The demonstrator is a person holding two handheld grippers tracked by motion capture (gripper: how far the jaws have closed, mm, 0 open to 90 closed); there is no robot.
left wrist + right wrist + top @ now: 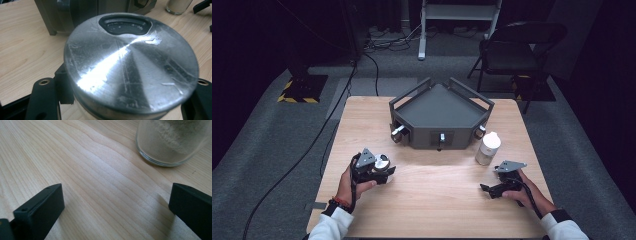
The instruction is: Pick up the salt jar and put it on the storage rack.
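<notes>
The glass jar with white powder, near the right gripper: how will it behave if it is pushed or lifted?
The glass jar stands upright, taller than wide, so a high push may tip it. Its smooth glass wall could slip between hard jaws. The powder inside probably adds weight, and glass may break if dropped.

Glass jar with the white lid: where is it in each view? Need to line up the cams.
High view: the glass jar stands at right of centre, by the grey tray's front right corner, ahead of the right claw.
Left gripper view: its base sits at the top edge, right of centre.
Right gripper view: its lower body is at top right, beyond the open jaws.
Shared landmark: the wooden table.
</notes>
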